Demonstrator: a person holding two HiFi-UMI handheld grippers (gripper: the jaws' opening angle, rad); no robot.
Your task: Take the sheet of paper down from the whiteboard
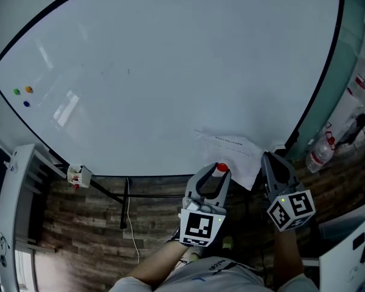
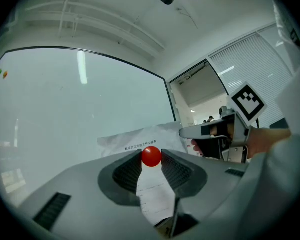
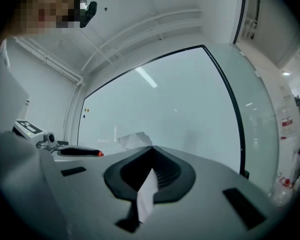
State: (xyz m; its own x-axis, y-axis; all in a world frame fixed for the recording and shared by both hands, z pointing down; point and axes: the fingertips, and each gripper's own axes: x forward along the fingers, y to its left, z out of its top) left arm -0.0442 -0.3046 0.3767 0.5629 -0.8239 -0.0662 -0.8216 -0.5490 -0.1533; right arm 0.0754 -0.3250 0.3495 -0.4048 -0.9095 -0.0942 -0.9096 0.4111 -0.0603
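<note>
The crumpled white sheet of paper (image 1: pixel 232 151) lies against the lower right of the whiteboard (image 1: pixel 170 72). My left gripper (image 1: pixel 219 170) is shut on a small red ball magnet (image 1: pixel 221 167) just in front of the sheet's lower left part. In the left gripper view the red magnet (image 2: pixel 151 156) sits pinched between the ribbed pads, with the paper (image 2: pixel 135 142) behind it. My right gripper (image 1: pixel 269 157) is shut on the paper's right edge. In the right gripper view a strip of the paper (image 3: pixel 147 194) runs back through the shut right gripper (image 3: pixel 151 151).
Three small coloured magnets (image 1: pixel 22 93) stick to the board's far left. A holder with markers (image 1: pixel 78 176) hangs at the board's lower frame, and a cable (image 1: pixel 129 219) drops to the wooden floor. A plastic bottle (image 1: pixel 320 153) stands to the right, beside a glass wall.
</note>
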